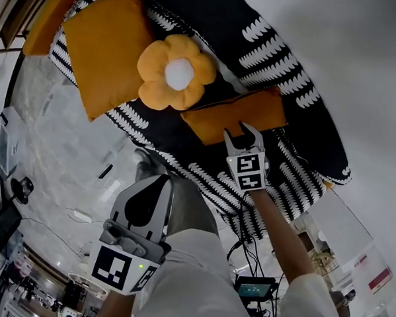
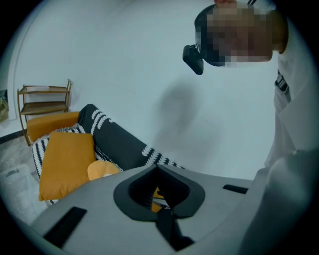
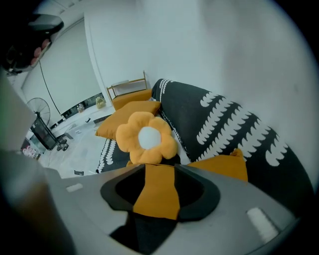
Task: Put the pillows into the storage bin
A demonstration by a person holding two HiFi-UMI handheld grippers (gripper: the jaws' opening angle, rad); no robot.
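Observation:
Three orange pillows lie on a black-and-white patterned sofa point(image 1: 301, 80). A large square pillow point(image 1: 101, 43) is at the far left, and a flower-shaped pillow point(image 1: 176, 70) with a white centre leans beside it. A flat orange pillow point(image 1: 237, 113) lies to the right. My right gripper point(image 1: 243, 132) is open at that pillow's near edge, and the orange fabric point(image 3: 157, 191) shows between its jaws without being pinched. My left gripper point(image 1: 165, 179) is shut and empty, held low near my body and away from the sofa. No storage bin shows in any view.
A wooden shelf point(image 2: 45, 99) stands past the sofa's far end, with an orange cushion point(image 2: 50, 124) in front of it. Marble floor point(image 1: 60, 134) runs along the sofa front, with cables and equipment point(image 1: 9, 224) at the lower left. A white wall point(image 1: 362, 57) backs the sofa.

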